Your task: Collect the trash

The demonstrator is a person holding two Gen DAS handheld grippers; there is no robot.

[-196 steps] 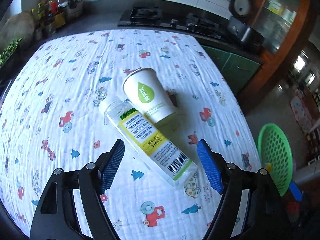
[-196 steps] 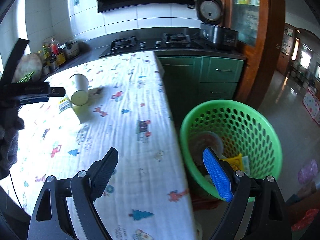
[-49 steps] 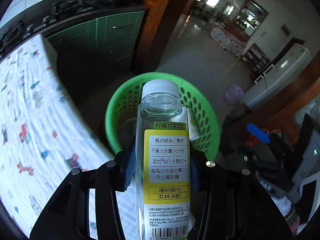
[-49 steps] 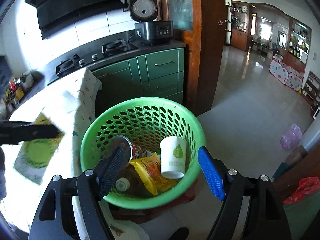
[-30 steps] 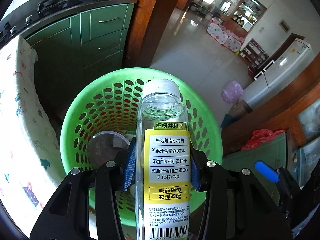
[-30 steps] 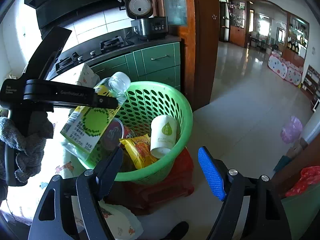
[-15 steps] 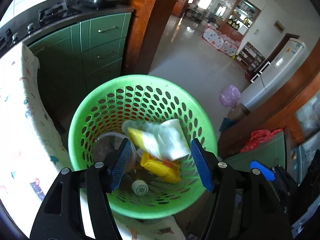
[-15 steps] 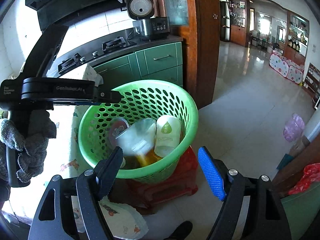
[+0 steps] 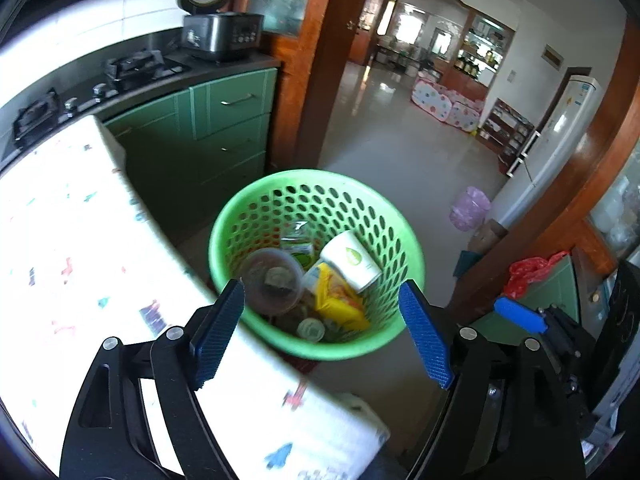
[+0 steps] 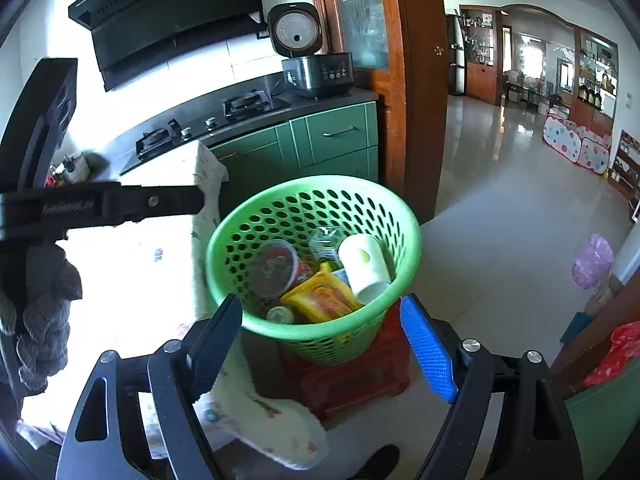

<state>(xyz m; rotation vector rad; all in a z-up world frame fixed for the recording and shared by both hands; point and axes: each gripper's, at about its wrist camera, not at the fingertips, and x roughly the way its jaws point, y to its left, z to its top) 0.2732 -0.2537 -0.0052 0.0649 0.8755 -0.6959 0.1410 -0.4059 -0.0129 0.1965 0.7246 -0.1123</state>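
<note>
A green perforated basket [image 9: 394, 236] stands on a red stool [image 10: 352, 380] beside the table. Inside lie a white paper cup [image 9: 350, 262], a clear juice bottle [image 9: 296, 240], a yellow wrapper [image 9: 338, 300] and a round lidded tub [image 9: 272, 282]. My left gripper [image 9: 322, 338] is open and empty, above the near rim. My right gripper [image 10: 320, 344] is open and empty, lower and nearer, facing the basket [image 10: 400, 236]. The left gripper's body [image 10: 100, 204] shows at the left of the right wrist view.
The table with the patterned white cloth [image 9: 72, 264] lies left of the basket. Green cabinets [image 9: 224, 120] with a stove and a rice cooker [image 9: 216, 32] stand behind. A wooden door frame [image 9: 316, 60] and tiled floor [image 9: 400, 148] lie to the right.
The left gripper released the juice bottle into the basket, opened wide, and has drawn back and up. The bottle has settled among the trash. The right gripper has hardly moved.
</note>
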